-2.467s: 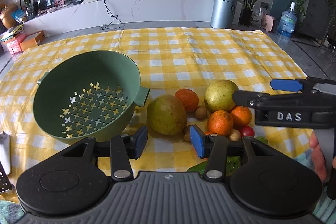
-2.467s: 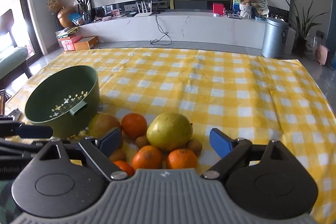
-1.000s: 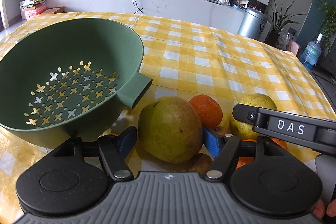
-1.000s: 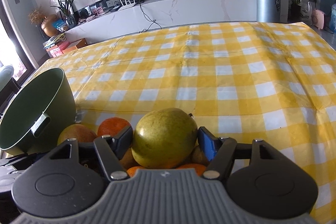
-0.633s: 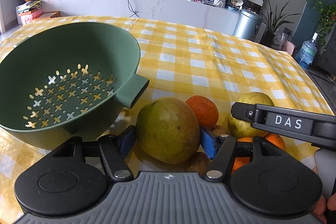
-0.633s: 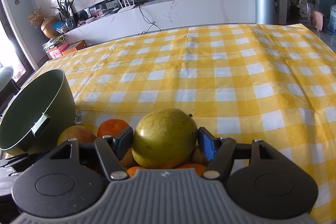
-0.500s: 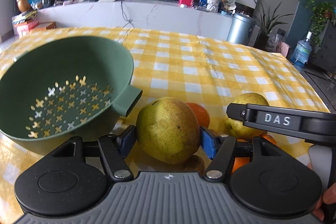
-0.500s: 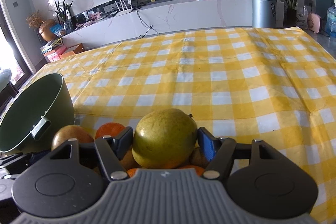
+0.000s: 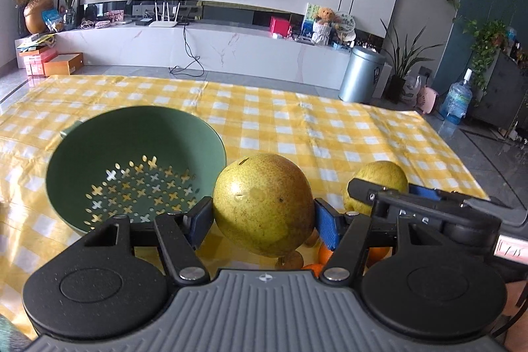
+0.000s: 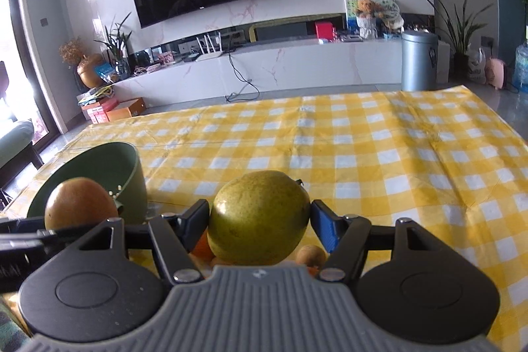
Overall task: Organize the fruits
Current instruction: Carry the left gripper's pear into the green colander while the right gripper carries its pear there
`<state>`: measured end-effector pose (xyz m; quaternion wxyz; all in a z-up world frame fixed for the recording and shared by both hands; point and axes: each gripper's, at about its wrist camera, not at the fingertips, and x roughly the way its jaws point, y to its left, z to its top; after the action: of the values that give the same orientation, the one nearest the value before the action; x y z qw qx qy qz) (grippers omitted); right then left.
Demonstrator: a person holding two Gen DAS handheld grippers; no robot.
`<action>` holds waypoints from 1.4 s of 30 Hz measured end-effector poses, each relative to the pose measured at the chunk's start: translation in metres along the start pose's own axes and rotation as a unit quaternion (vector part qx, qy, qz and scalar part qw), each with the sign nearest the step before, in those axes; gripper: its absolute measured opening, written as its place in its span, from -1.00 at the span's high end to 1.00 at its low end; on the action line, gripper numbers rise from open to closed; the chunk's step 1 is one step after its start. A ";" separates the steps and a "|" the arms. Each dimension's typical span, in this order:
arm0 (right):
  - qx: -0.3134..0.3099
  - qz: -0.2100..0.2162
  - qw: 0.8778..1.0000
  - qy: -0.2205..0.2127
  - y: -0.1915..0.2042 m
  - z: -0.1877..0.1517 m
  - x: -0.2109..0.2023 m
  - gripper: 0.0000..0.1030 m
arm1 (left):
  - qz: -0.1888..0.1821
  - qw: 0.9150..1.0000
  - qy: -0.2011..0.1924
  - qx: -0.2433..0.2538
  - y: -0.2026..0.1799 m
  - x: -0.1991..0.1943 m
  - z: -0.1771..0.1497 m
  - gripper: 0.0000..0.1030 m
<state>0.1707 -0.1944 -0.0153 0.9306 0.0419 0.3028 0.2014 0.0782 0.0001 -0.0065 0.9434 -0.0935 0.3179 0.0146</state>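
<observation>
Left wrist view is showing the left gripper (image 9: 263, 221) clamping a speckled yellow-green pear (image 9: 263, 204) between its blue pads (image 9: 326, 226), the fruit sitting clear of the yellow checked cloth (image 9: 313, 134) with the pads pressing on both flanks. Just to the left, a green colander (image 9: 132, 174) is standing upright on the cloth, its bowl holding nothing — light is coming through the cross-shaped holes in its floor. To the right, the right gripper (image 9: 382, 190) is reaching across at much the same height, carrying a second pear (image 9: 379, 178) that is partly hidden behind its black arm. Under the near pear, a few small pieces of the fruit pile are peeking out: a brown round fruit (image 9: 292, 259) and slivers of orange (image 9: 325, 254). From the right wrist view, the right gripper (image 10: 259, 220) is squeezing its own greenish pear (image 10: 259, 216), pads tight on both sides, with a small brown fruit (image 10: 310, 255) and a bit of orange (image 10: 202, 248) lying below it. At the left of that view the other pear (image 10: 81, 203) is showing an orange-brown side, in front of the colander (image 10: 99, 167) — whether it is over the bowl or beside it cannot be told from here. A silver bin (image 10: 419, 61) is standing on the floor at the far side.
</observation>
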 end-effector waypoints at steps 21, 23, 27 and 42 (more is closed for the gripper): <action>-0.153 0.118 0.981 -0.008 0.116 0.033 -0.010 -0.25 | 0.027 0.999 0.035 -0.019 0.100 -0.019 0.050 -0.45; -0.178 0.127 0.976 0.001 0.128 0.035 -0.002 -0.25 | 0.025 0.998 0.048 -0.028 0.109 -0.011 0.051 -0.44; -0.231 0.139 0.963 0.020 0.147 0.037 0.014 -0.25 | 0.029 0.997 0.070 -0.026 0.120 0.003 0.049 -0.45; -0.350 0.139 0.920 0.110 0.183 0.035 0.085 -0.25 | 0.034 0.990 0.133 -0.015 0.138 0.048 0.040 -0.45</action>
<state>0.1890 0.0088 0.0033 0.8093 -0.2672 0.3049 0.4250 0.1285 0.1414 -0.0270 0.8900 -0.0981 0.4436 0.0393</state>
